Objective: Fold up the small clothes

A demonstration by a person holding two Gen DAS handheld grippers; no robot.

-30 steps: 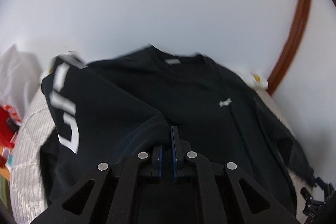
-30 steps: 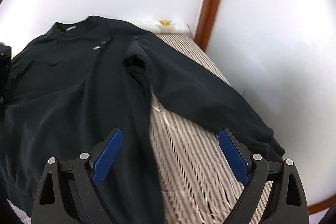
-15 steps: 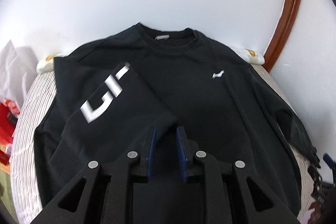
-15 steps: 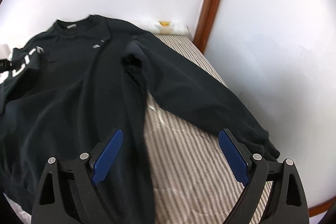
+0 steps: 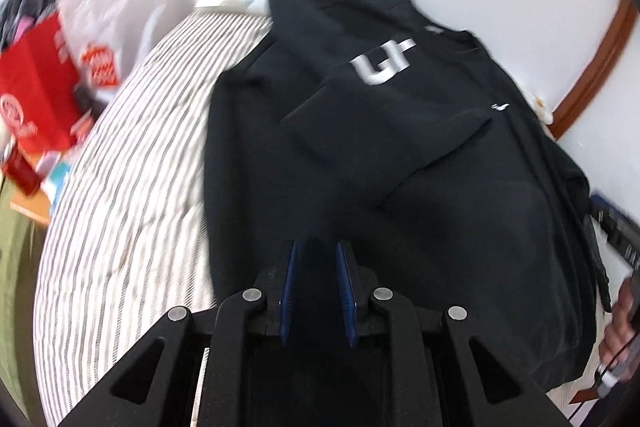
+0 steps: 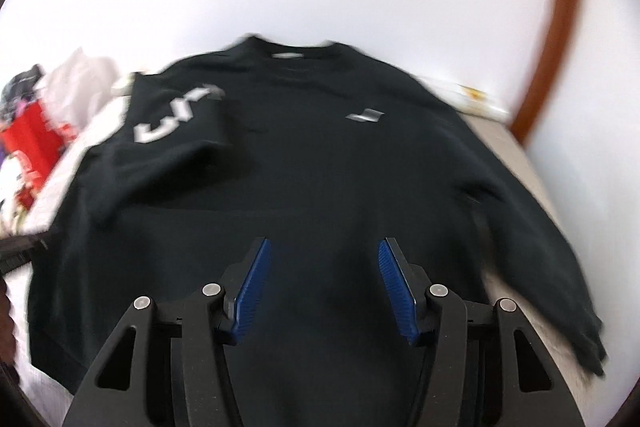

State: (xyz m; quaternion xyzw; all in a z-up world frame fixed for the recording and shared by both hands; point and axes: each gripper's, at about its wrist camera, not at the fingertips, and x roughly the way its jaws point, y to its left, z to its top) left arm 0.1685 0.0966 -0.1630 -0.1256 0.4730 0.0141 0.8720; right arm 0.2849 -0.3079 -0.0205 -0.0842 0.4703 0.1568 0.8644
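Observation:
A black sweatshirt point(image 5: 420, 187) lies flat on a striped bed, also in the right wrist view point(image 6: 320, 179). Its left sleeve point(image 5: 372, 107), with white lettering, is folded across the chest. The other sleeve point(image 6: 532, 219) lies spread out to the right. My left gripper point(image 5: 318, 247) hovers above the sweatshirt's lower left part, jaws slightly apart and empty. My right gripper point(image 6: 324, 247) is open and empty above the sweatshirt's lower middle.
The striped bedcover point(image 5: 132, 155) lies bare left of the sweatshirt. A red box point(image 5: 36, 99) and a white plastic bag point(image 5: 116, 11) stand beyond the bed's left edge. A white wall and brown trim point(image 6: 556, 27) stand behind the bed.
My left gripper let go of the lettered sleeve, which now lies folded on the chest, and pulled back left. My right gripper moved left over the sweatshirt's body and narrowed a little.

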